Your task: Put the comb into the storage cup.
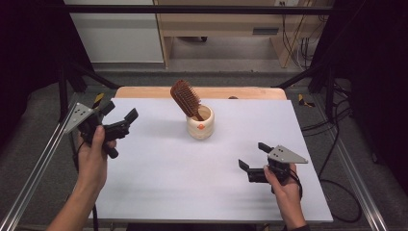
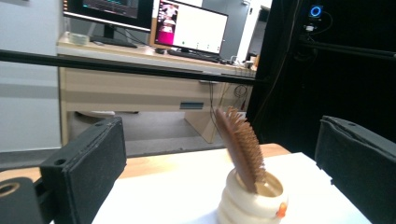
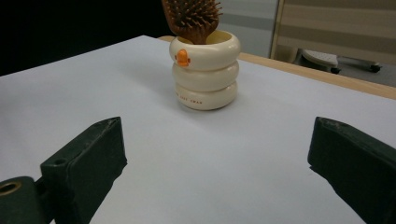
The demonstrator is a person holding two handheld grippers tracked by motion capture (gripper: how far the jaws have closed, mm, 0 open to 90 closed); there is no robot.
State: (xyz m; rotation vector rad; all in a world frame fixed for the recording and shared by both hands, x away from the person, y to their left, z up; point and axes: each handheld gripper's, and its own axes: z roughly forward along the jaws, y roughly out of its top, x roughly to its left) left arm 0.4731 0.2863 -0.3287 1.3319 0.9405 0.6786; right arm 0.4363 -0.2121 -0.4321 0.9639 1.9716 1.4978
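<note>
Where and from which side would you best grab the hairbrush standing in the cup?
Probably the brush head: the hairbrush stands handle-down in the cup, head leaning up and to the table's left. Come from the left with the open left gripper, jaws across the head's narrow edges, avoiding the bristles.

A white sheet (image 1: 183,178) covers most of a wooden table (image 1: 144,92), whose bare edge shows along the 12 o'clock side. Beyond it, at 12 o'clock, stands a light wooden desk (image 2: 140,88) carrying two lit monitors (image 2: 191,27) and a keyboard (image 2: 196,56). Cables (image 1: 300,48) hang at 1 o'clock. Metal rails (image 1: 33,173) run along the 9 and 3 o'clock sides. Grey floor (image 1: 43,110) surrounds everything.
</note>
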